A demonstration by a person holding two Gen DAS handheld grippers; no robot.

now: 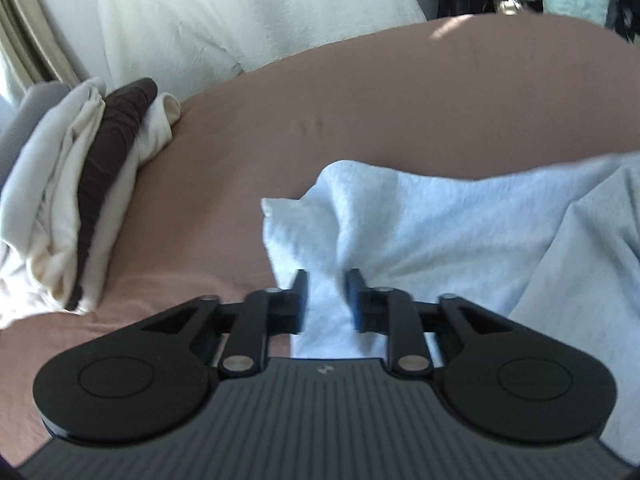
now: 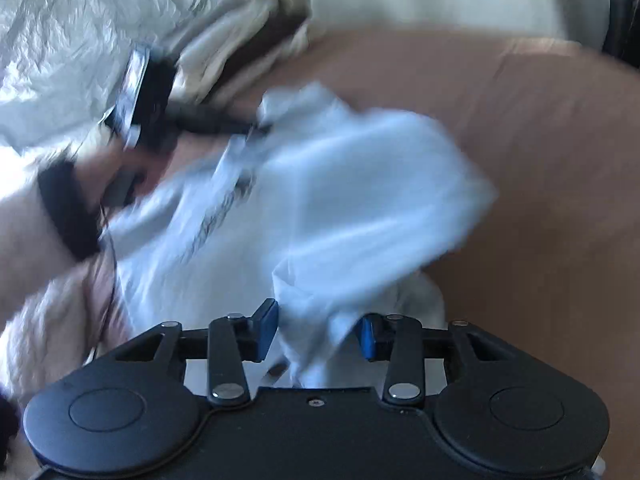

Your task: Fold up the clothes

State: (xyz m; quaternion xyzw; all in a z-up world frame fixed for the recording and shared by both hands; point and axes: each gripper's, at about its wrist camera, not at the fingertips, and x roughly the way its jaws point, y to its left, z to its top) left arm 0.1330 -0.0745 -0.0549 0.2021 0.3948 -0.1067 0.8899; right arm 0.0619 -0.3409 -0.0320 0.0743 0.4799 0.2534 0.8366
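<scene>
Left gripper (image 1: 326, 300): jaws pinching a bunched edge of the light blue garment (image 1: 460, 240), lower centre. Right gripper (image 2: 318, 330): cloth between jaws, frame blurred, likely gripping. Garment crumpled on the pink bed (image 1: 360, 120). Likely mid-spread: pull both corners apart, taut and level, before laying flat. Folded stack (image 1: 80, 200) at left.

Count, both views. Pale blue garment (image 1: 460, 232): one, spread on the bed (image 1: 360, 92). Folded pile (image 1: 80, 200) at the bed's left edge: one, about four layers visible, three cream or white and one dark brown (image 1: 108, 168). Grippers: two, left gripper (image 1: 326, 300), right gripper (image 2: 318, 332), two fingers each.
</scene>
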